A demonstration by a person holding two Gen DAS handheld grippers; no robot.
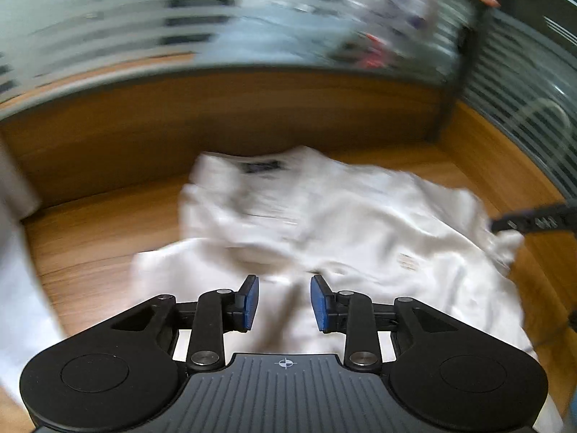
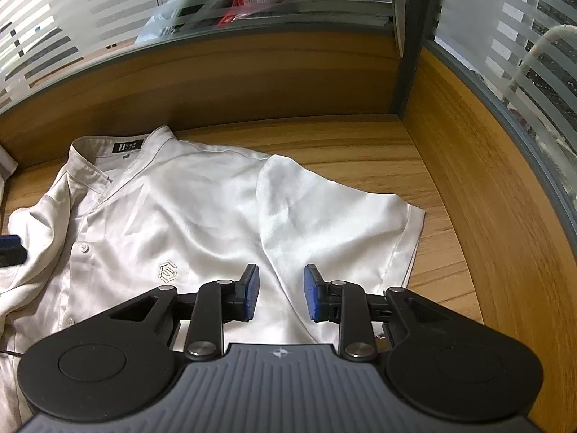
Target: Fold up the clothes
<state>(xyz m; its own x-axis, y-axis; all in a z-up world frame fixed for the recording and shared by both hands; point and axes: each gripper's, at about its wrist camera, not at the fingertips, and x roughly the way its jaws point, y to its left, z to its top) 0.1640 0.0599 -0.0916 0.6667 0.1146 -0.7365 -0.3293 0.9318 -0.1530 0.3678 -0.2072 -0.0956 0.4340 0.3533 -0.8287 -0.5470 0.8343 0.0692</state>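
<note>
One white shirt [image 2: 173,216] lies unfolded on the desk [image 2: 360,144], sleeve spread; both grippers [image 1: 285,303] [image 2: 281,297] hover, jaws part-open, empty.

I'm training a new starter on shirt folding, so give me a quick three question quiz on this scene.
1. True or false: the white shirt lies on the wooden desk with its collar toward the far wall.
2. Which sleeve is spread flat on the desk: a) short b) long?
3. Fill in: the right tongs hover with blue pads ____ above the fabric.

Key: 1 true; 2 a; 3 apart.
</note>
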